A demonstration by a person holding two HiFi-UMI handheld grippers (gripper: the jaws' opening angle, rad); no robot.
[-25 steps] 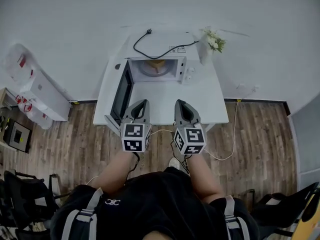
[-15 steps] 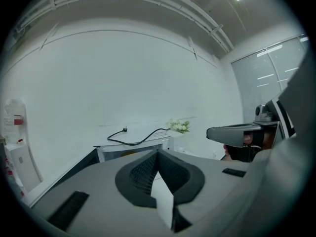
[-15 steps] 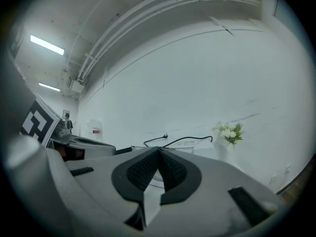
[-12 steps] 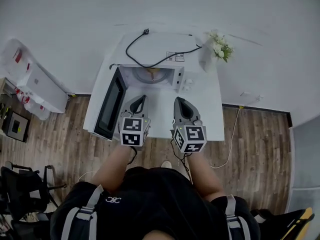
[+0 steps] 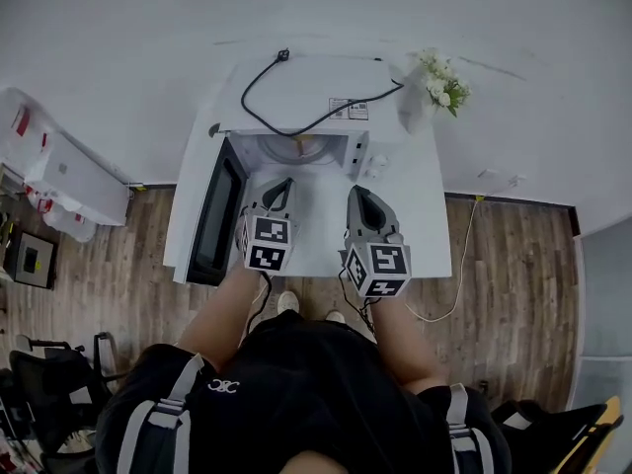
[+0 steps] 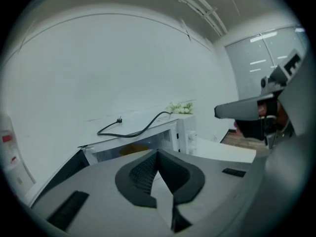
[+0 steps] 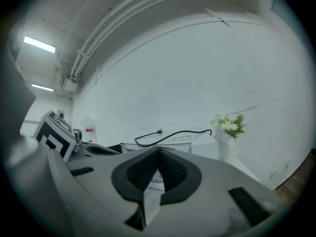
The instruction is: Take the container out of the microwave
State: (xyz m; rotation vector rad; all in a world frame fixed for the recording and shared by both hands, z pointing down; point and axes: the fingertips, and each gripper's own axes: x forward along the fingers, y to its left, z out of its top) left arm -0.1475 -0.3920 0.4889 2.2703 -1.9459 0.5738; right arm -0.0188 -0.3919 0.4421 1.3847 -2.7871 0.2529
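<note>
Head view: a white microwave (image 5: 316, 82) stands at the back of a white counter (image 5: 425, 225), its door (image 5: 212, 220) swung wide open to the left. Inside the lit cavity sits the container (image 5: 304, 146), a yellowish shape on the cavity floor; what it holds cannot be told. A black cord (image 5: 259, 117) lies looped on the microwave's top. To the right, a white vase (image 5: 415, 112) holds white flowers (image 5: 444, 79). The left gripper (image 5: 284, 182) and the right gripper (image 5: 357, 192) are held side by side over the counter, both pointing at the open cavity and short of it, apart from the container.

Left gripper view: the jaws are closed, the dark pads meeting at the tip with nothing between them. Just past them the open cavity shows at a lower angle, the yellowish container inside it, the door's edge to the left, and the control knobs to the right. The right gripper's tip reaches in from the right edge.

Right gripper view: these jaws are likewise closed on nothing. Here the jaws cover the cavity, so the container is hidden; the cord, the vase with its flowers, and the left gripper's marker cube (image 7: 54, 135) at the left do show
</note>
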